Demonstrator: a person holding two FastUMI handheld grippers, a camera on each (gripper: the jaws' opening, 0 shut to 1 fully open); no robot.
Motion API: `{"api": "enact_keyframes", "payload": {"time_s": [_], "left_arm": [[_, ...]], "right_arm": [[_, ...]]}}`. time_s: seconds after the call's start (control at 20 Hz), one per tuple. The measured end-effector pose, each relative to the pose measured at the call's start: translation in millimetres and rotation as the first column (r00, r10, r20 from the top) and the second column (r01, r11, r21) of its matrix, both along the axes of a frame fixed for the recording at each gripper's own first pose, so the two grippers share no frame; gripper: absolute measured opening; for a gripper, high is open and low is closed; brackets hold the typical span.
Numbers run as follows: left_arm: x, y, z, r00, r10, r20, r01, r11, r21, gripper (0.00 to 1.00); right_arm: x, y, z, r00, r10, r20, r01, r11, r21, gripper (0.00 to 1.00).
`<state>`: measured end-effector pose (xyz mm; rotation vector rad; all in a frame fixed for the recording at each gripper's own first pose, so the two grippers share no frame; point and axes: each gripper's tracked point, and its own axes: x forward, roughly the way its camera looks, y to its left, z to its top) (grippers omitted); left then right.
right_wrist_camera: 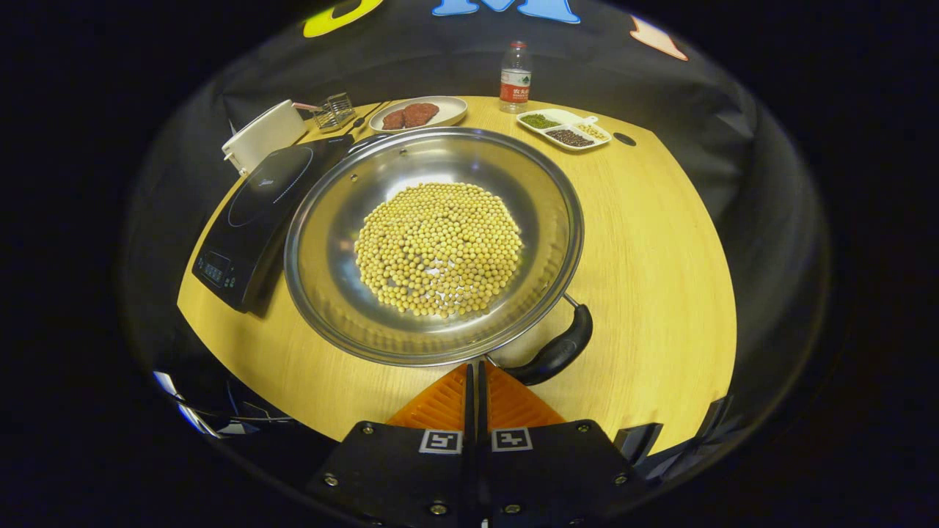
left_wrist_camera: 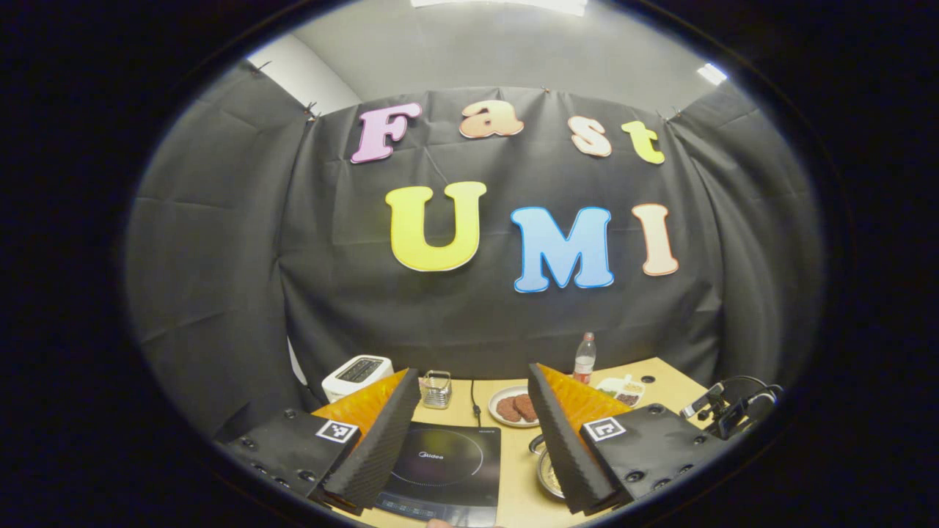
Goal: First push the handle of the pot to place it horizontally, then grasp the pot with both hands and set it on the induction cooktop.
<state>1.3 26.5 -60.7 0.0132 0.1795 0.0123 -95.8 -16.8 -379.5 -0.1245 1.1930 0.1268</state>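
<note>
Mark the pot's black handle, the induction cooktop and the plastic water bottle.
black curved pot handle (right_wrist_camera: pixel 559 353): right gripper view, middle of the grip.
black flat induction cooktop (right_wrist_camera: pixel 253 213): right gripper view, bare glass top.
clear plastic water bottle with red label (right_wrist_camera: pixel 515 79): right gripper view, on the label band.

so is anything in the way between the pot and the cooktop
Nothing visible. The pot sits on the table right beside the cooktop, its rim overlapping the cooktop's near edge in the right gripper view. The cooktop's surface is bare; the plate and toaster stand behind it.
</note>
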Motion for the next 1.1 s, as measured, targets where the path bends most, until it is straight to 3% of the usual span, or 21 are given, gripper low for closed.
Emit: {"api": "enact_keyframes", "payload": {"time_s": [0.4,1.1], "left_arm": [[1,-7,0,1.000,-0.013,-0.005,0.013,1.000,0.015,0.95],[2,-17,-14,0.999,-0.023,-0.046,0.024,1.000,0.018,0.95]], "right_arm": [[15,-30,-4,1.000,0.012,0.011,-0.012,0.998,-0.057,0.00],[75,-82,-3,0.995,0.061,0.074,-0.049,0.988,-0.149,0.00]]}}
